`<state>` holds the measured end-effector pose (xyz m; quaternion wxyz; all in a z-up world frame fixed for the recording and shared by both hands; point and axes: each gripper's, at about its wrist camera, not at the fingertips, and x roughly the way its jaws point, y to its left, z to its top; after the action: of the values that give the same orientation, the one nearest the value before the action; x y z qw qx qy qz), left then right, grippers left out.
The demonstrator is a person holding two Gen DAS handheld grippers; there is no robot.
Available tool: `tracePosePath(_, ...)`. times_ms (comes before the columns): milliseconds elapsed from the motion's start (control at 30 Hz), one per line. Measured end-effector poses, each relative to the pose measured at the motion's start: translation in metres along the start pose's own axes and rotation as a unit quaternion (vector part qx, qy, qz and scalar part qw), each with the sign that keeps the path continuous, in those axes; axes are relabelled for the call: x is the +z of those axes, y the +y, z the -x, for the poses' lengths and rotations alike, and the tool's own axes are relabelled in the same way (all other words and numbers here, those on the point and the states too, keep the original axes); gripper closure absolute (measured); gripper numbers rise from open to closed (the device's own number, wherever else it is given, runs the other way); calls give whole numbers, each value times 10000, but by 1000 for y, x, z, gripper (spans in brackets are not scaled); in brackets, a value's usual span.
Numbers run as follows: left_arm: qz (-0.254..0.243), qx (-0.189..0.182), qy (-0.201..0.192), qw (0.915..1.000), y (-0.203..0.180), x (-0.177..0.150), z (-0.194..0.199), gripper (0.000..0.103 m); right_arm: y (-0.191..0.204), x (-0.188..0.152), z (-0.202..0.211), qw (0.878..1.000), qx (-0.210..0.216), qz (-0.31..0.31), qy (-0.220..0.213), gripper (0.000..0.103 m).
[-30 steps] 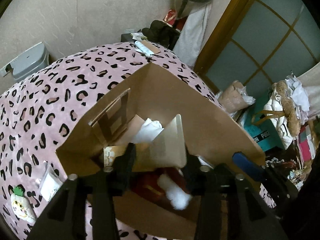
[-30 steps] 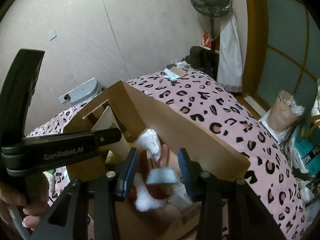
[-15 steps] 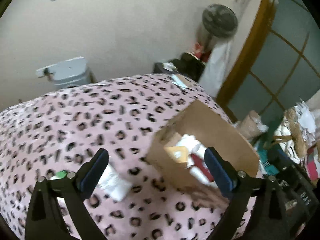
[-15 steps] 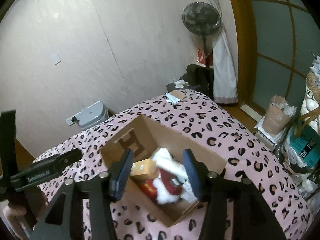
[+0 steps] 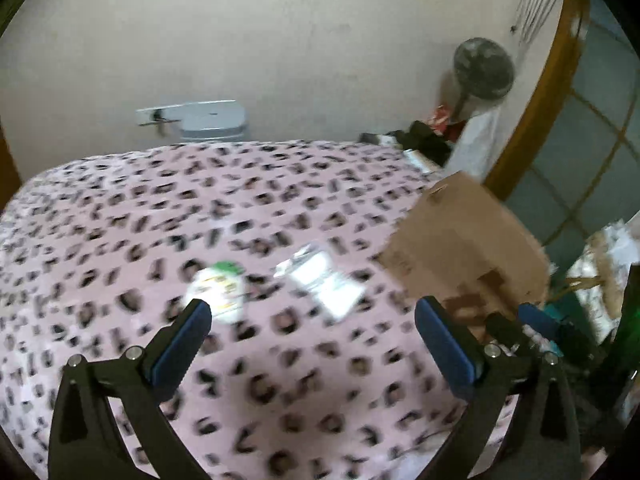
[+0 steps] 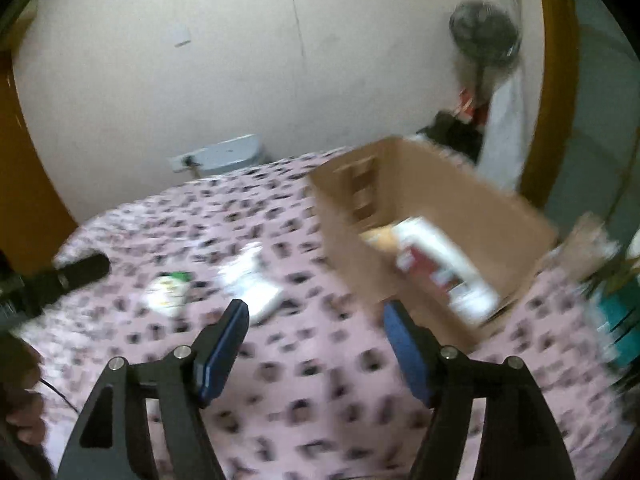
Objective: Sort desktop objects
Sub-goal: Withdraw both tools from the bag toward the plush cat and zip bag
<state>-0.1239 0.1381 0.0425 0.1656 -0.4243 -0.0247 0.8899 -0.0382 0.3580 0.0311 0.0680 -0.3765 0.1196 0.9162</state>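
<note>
Ahead of both pairs of tongs, on the tabletop covered by a pink cloth with dark leopard spots [image 5: 280, 200], the sorting is judged partly done. Several things are already seen inside the open brown cardboard box [image 6: 472, 196], which stands ahead and to the right of the right tongs [image 6: 316, 332]: a red and white item [image 6: 436, 268] and something pale orange behind it, both too blurred to be identified. Two things are left out on the cloth. A small round white packet with a green top [image 5: 218, 286] lies just beyond the left finger of the left tongs [image 5: 310, 320], and a flat white packet in clear wrapping [image 5: 324, 280] lies ahead between the fingers, near the box's outer wall. Nothing is held by either pair: the left tongs are spread to their widest and are opening, and the right tongs, narrower, are opening too, with only cloth seen between the blue pads. What remains, it is judged, is for these two packets to be picked up and placed in the box.
</note>
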Motion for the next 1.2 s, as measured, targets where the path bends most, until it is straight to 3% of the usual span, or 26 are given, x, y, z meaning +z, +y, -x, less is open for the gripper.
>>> tracePosePath(167,292,13,265,9992,44,-40,3,0,27,-24,-17,9994,341,16,56,31)
tracePosePath(300,392,621,461,9962,73,-68,-4,0,49,-39,-31,9986,512,93,108,31)
tracePosePath(500,748,859,772,9905,107,-87,-26,0,66,-56,-57,9975,572,312,270,31)
tracePosePath(733,658,734,746,9923,107,-72,-49,1,73,-57,-80,9967,474,510,406,31)
tracePosePath(1000,602,624,719,9936,102,-30,-101,1,74,-11,-120,9960,448,740,207,31)
tracePosePath(1200,531,693,881,9923,102,-18,-144,1,75,6,-159,9943,265,966,356,31)
